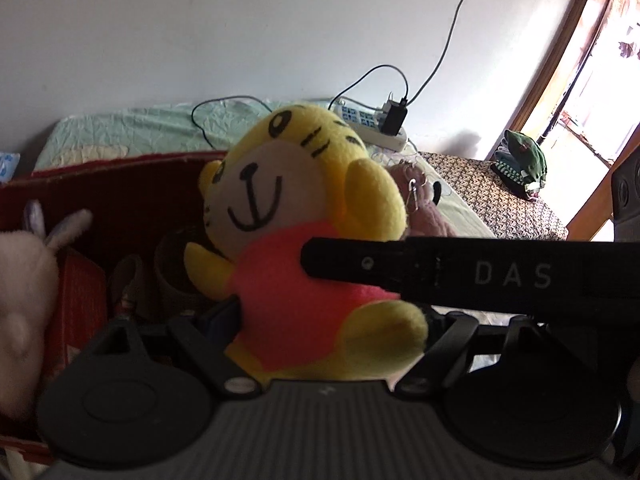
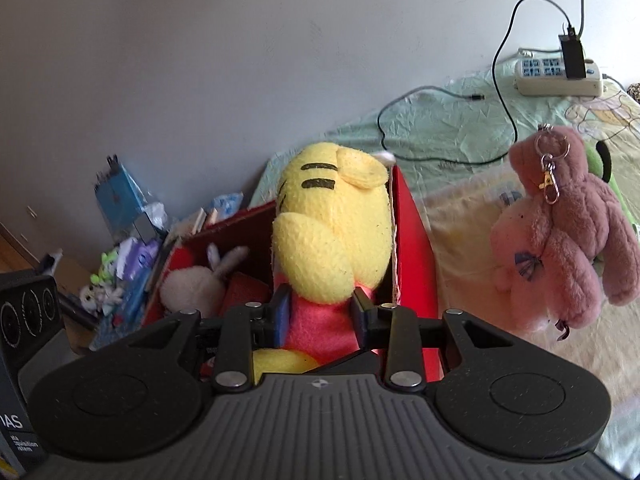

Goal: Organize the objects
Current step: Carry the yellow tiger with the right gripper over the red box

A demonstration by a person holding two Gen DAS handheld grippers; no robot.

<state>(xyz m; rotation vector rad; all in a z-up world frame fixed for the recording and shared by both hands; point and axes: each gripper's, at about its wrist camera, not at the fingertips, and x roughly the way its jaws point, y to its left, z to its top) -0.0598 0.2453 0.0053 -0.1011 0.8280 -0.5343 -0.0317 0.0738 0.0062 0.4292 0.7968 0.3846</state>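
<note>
Three plush toys (image 2: 332, 240) (image 2: 560, 236) (image 2: 196, 284), one red box (image 2: 412, 240), one power strip (image 2: 560, 76).

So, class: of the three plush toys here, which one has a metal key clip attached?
The fluffy pink plush bear on the bed; the yellow tiger plush and white bunny plush show none.

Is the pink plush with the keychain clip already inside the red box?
No, the pink plush lies on the bedspread to the right of the red box, outside it.

Both wrist views close on one yellow plush (image 1: 296, 216).
</note>
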